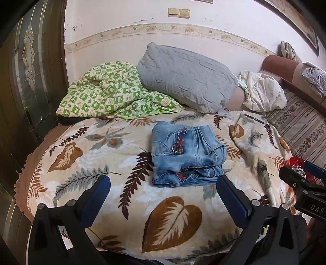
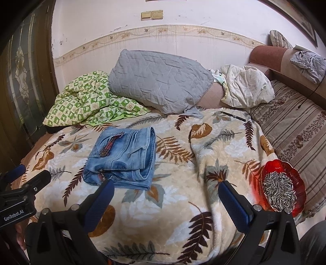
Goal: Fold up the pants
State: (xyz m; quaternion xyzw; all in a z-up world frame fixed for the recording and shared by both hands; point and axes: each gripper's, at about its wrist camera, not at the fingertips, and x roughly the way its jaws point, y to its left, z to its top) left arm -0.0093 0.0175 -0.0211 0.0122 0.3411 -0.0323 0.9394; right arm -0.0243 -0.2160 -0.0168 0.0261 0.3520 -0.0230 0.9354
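The pants [image 1: 187,155], light blue denim, lay folded into a compact bundle on the leaf-print blanket [image 1: 114,159], about mid-bed, a red plaid trim strip showing on top and another at the near edge. Nothing touched them.

The left gripper [image 1: 163,191] hung over the near part of the blanket just short of the bundle, blue-padded fingers [image 1: 97,195] spread wide, holding nothing. The right gripper [image 2: 166,195] was likewise spread wide and empty, over bare blanket to the right of the pants. In the right wrist view the left gripper's body read "GenRobot.AI" in white on black. In the left wrist view the right gripper's body showed "DAS", rest cut off at frame edge.

A red glass dish [image 2: 285,183] of striped sunflower seeds sat on the blanket's right edge, just beside the right gripper's right finger. A dark pen [image 2: 233,115] lay on the blanket toward the far right; it carried small white lettering, too small to read. Behind the pants were a green checked quilt [image 1: 110,91], bunched, a grey quilted pillow [image 1: 183,77] leaning partly on it, and a cream printed cloth [image 1: 262,91] to the right. A double wall switch [image 1: 178,13] sat on the pink wall.
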